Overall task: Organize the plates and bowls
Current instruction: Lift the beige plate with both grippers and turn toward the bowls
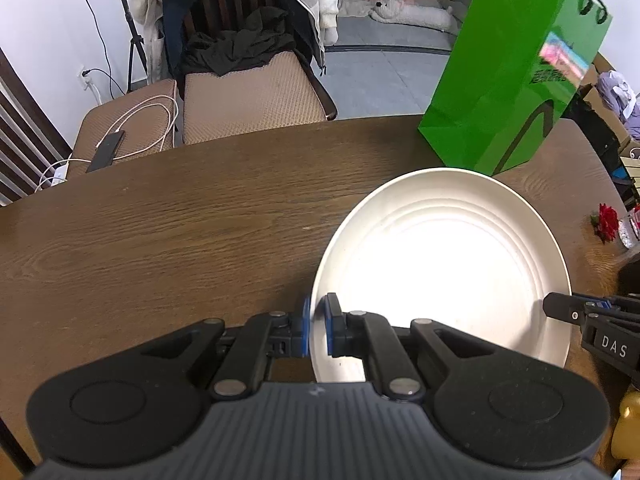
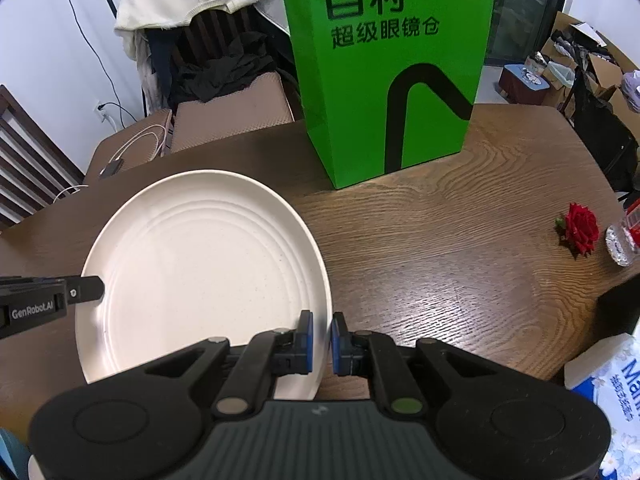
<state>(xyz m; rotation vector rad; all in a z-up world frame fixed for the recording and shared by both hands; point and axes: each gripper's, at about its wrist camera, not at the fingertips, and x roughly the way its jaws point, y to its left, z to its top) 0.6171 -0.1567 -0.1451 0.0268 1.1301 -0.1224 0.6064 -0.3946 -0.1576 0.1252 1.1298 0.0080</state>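
Observation:
A large white ridged plate (image 1: 440,264) sits over the brown wooden table (image 1: 160,240). My left gripper (image 1: 319,330) is shut on the plate's left rim, one blue pad on each side of it. In the right wrist view the same plate (image 2: 200,272) shows, and my right gripper (image 2: 321,340) is shut on its right rim. Each gripper also shows in the other's view, the right gripper (image 1: 560,308) at the plate's right edge and the left gripper (image 2: 92,288) at its left edge. I cannot tell whether the plate rests on the table or is lifted.
A tall green paper bag (image 2: 384,72) stands on the table just behind the plate. A red rose (image 2: 582,228) and a foil cup (image 2: 622,244) lie at the right. A tissue pack (image 2: 612,380) sits near right. Chairs with clothes (image 1: 240,48) stand beyond the far edge.

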